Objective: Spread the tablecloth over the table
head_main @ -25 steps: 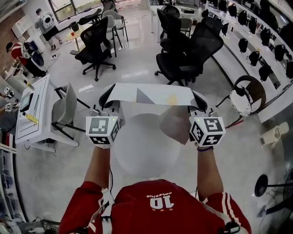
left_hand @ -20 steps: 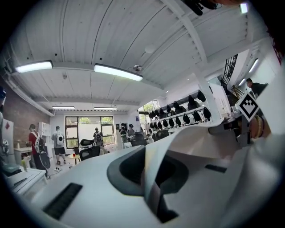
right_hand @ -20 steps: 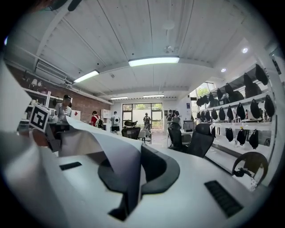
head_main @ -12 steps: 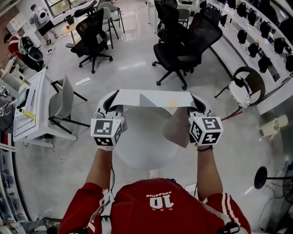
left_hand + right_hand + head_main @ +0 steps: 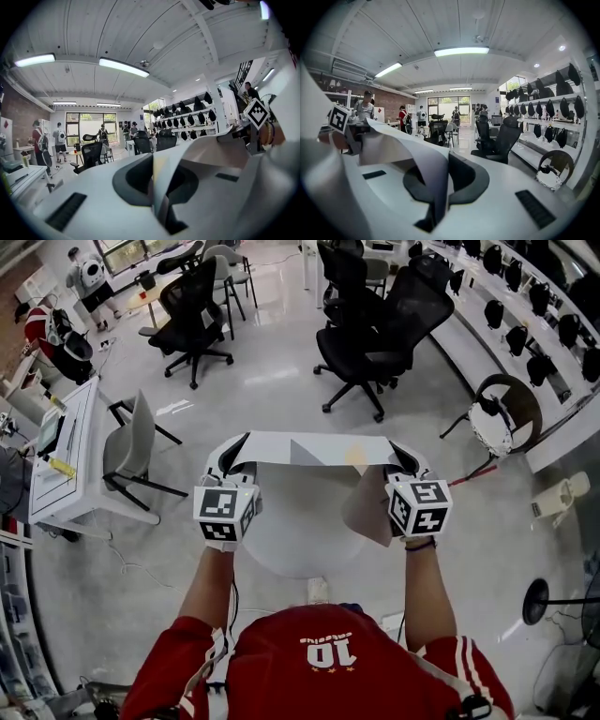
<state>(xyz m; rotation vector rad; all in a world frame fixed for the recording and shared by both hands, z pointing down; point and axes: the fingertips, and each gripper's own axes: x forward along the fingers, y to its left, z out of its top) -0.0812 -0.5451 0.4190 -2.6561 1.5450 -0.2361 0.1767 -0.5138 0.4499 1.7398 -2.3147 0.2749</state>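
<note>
While both hands hang over the near round counter, left gripper and right gripper fingers are clamped on the tablecloth, stretched between them above the counter's far side. Cloth looks thin, light and floppy, and the right part droops. Best held at top-edge corners, kept taut.

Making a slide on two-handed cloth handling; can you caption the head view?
Both shut on the white tablecloth, the left gripper and right gripper hold it stretched above a round table.
</note>
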